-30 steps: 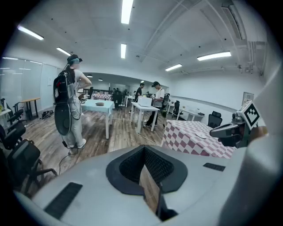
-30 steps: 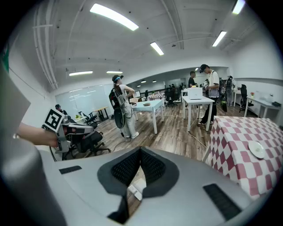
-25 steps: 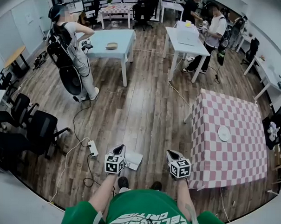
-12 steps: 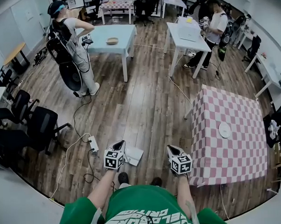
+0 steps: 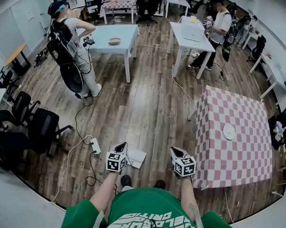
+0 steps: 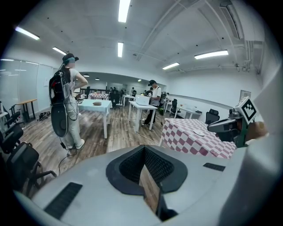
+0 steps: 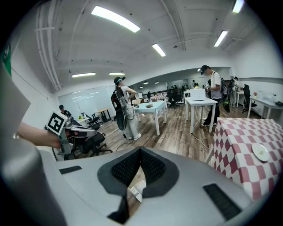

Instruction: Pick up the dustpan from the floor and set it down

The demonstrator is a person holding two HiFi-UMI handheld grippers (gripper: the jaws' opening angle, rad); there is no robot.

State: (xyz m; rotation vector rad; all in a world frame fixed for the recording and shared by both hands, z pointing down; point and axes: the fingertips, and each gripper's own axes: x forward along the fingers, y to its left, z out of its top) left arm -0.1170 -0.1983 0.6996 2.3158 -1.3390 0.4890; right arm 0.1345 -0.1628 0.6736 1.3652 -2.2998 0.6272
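Left claw (image 5: 121, 149) (jaws together) above floor (image 5: 147, 111), dustpan (image 5: 136, 159) just to its right.

Green white-lettered shirt (image 5: 137, 208); grey left claw (image 5: 121, 147), checkered cube (image 5: 116, 163).

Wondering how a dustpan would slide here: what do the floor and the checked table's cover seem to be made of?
Floor: brown wood-look planks with a slight sheen; seams, grain and pale glare show, but solid wood or laminate can't be told.
Table cover: likely cloth, matte pink-and-white check; it hangs down over the table's sides.
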